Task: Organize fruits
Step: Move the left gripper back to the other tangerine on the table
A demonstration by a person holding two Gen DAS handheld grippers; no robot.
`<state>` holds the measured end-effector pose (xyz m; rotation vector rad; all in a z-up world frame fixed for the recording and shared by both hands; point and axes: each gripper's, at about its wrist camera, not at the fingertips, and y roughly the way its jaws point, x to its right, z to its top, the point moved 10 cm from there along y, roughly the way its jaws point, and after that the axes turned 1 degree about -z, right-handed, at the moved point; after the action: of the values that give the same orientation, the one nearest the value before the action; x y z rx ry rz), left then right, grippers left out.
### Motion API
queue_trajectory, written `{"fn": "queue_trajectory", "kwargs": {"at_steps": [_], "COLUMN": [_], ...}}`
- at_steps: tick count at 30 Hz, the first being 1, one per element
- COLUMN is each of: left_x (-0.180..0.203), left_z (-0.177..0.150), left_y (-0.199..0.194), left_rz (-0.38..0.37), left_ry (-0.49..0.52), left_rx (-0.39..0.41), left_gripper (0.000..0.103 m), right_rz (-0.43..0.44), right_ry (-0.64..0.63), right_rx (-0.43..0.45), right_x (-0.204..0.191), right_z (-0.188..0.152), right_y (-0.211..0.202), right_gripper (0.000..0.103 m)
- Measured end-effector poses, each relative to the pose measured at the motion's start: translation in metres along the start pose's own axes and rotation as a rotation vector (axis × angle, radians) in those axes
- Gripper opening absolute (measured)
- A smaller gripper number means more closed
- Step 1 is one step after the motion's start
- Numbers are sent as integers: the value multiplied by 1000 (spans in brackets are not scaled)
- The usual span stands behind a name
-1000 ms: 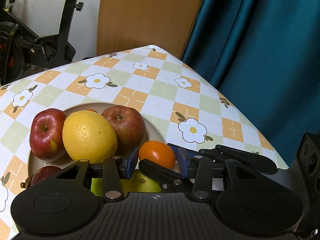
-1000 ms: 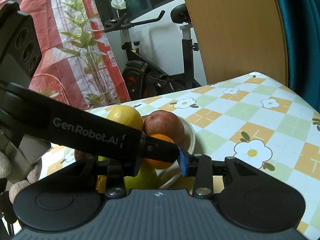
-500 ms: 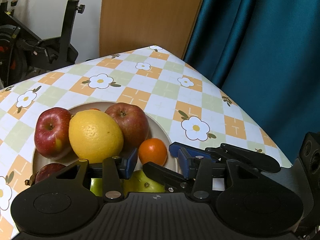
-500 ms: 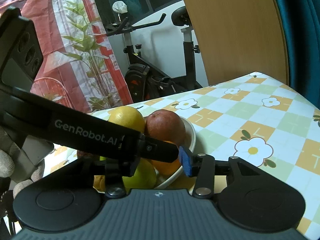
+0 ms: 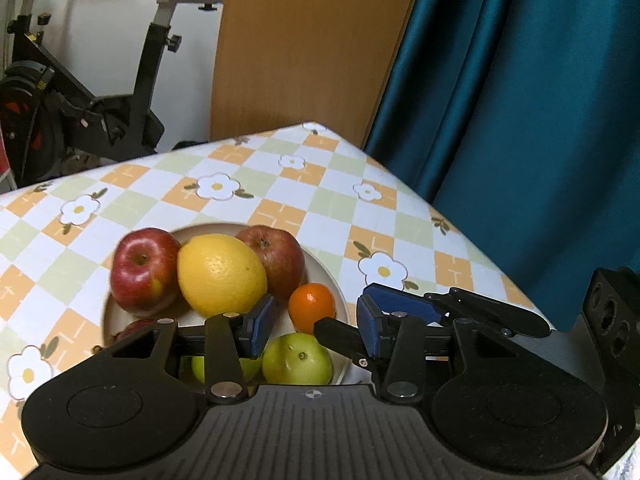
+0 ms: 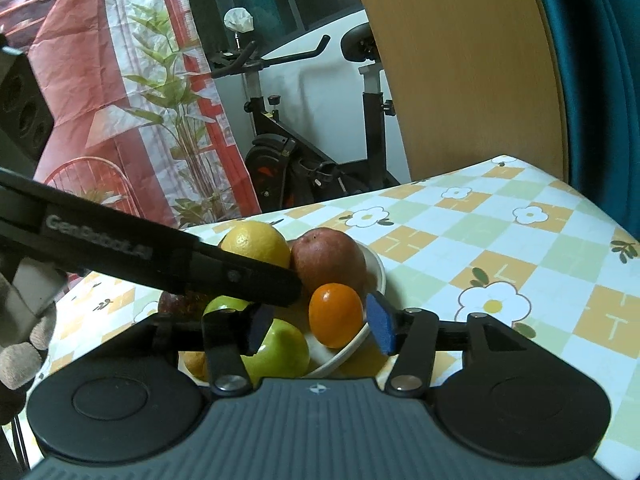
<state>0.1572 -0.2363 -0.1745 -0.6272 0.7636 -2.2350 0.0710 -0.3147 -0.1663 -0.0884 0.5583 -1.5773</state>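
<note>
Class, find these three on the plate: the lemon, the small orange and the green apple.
lemon [image 5: 222, 274], left wrist view, middle of its peel
small orange [image 6: 336, 316], right wrist view, its front face
green apple [image 5: 298, 360], left wrist view, beside its stem end

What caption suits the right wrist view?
Right gripper, jaws opening around a small orange resting in a bowl of fruit.

Dark fruit [image 5: 134, 328] half-hidden behind gripper.

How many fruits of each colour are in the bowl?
Red apples: 3 (one partly hidden)
Yellow fruit: 1
Small orange: 1
Green apples: 2
Total: 7 in view
</note>
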Motion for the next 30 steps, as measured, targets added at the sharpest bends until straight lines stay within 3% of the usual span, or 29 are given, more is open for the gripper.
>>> {"fn": "queue_trajectory", "kwargs": {"at_steps": [3,11,17,25,30], "left_x": [-4,-38,-76,-119,-142], "left_z": [0,-14,-37,-66,-89], "left_y": [-15,-63,-101,-142,-156], "left_rz": [8,66,97,201,187], "left_ry": [3,-18,-104,-152,-263], "left_rx": [20,52,52,106,125], "left_gripper": [49,49,50,54,54], "right_rz": [1,30,53,120,164], "right_ry": [-14,3,-10,-86,-142], "right_rx": [10,14,-7,-55,-97], "right_x": [-7,-26,-49,-98,-131], "right_z": [5,8,1,-10,-20], "right_y": [-6,-16,-13,-4,3], "right_gripper": [61,61,61,61,61]}}
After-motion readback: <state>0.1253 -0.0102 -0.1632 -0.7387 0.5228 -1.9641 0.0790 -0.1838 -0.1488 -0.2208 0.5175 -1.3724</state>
